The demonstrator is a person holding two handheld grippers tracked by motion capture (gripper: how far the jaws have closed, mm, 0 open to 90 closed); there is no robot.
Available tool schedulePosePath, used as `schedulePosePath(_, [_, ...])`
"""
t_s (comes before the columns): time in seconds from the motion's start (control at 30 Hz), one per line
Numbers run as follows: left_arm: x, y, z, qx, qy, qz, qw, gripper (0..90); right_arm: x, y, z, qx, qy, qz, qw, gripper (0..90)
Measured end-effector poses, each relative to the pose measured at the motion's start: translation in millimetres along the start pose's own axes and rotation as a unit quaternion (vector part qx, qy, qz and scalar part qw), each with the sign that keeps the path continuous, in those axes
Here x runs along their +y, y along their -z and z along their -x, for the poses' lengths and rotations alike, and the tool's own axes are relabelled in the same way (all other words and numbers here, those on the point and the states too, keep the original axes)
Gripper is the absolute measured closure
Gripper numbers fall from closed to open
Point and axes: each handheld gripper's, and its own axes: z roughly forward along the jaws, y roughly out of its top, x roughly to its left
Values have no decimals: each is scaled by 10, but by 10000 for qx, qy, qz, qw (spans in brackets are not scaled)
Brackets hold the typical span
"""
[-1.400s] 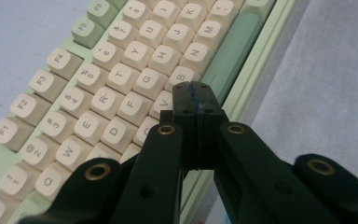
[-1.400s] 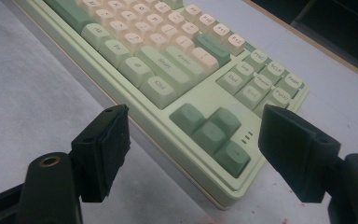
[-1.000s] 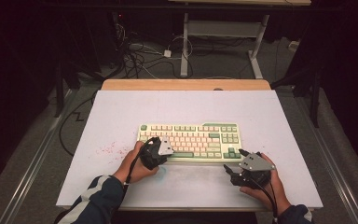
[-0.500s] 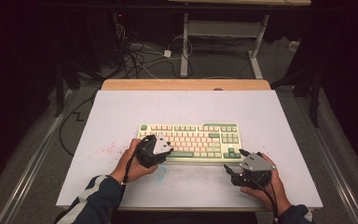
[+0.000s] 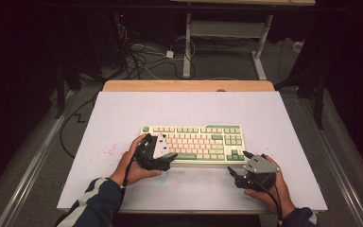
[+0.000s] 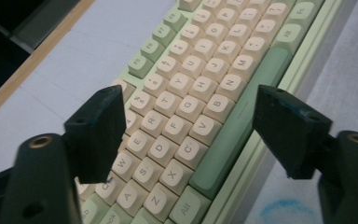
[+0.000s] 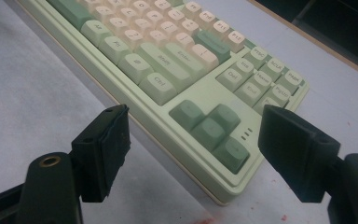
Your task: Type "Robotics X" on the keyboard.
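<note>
- The bench [image 5: 123, 113] is a white sheet with a wooden strip along its far edge; faint red specks lie toward its left edge and a blue smudge [image 6: 284, 208] sits just off the keyboard's near rim.
- The keyboard [image 5: 203, 142], pale green with cream keys, lies flat near the middle of the bench, its long side parallel to the near edge and closer to that edge than to the far one.
- The left tongs [image 5: 163, 158] hover over the keyboard's left end; in the left gripper view [image 6: 186, 126] the jaws have just been opening and now stand wide, with only keys below them and nothing between the pads.
- The right tongs [image 5: 238, 165] wait at the keyboard's near right corner, off its rim; in the right gripper view [image 7: 193, 149] the jaws stand wide and hold nothing, aimed at the arrow keys [image 7: 212, 128].
- Risk: with jaws this wide, the left tongs would likely strike several keys at once if lowered; how high they hang above the caps is hard to judge.
- Risk: a nudge from the right tongs against the corner could slide the keyboard on the smooth sheet.
- No container is on the bench.
</note>
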Motion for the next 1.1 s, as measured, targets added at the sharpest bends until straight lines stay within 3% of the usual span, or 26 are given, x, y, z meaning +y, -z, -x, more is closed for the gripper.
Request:
schedulePosePath(0.37, [-4,57,8,-51,-165,80,9998,179,-2,10,8,-16,-2,8,10000,263])
schedulePosePath(0.7, [-78,208,-118,116,-224,93,9996,189,-6,13,12,-30,-19,2,10000,264])
schedulePosePath(0.77, [-109,250,-157,195,-311,72,9993,189,-6,14,13,-30,-10,6,10000,264])
schedulePosePath(1.1, [-225,395,-286,354,-194,25,9992,189,-6,15,17,-27,-45,3,10000,264])
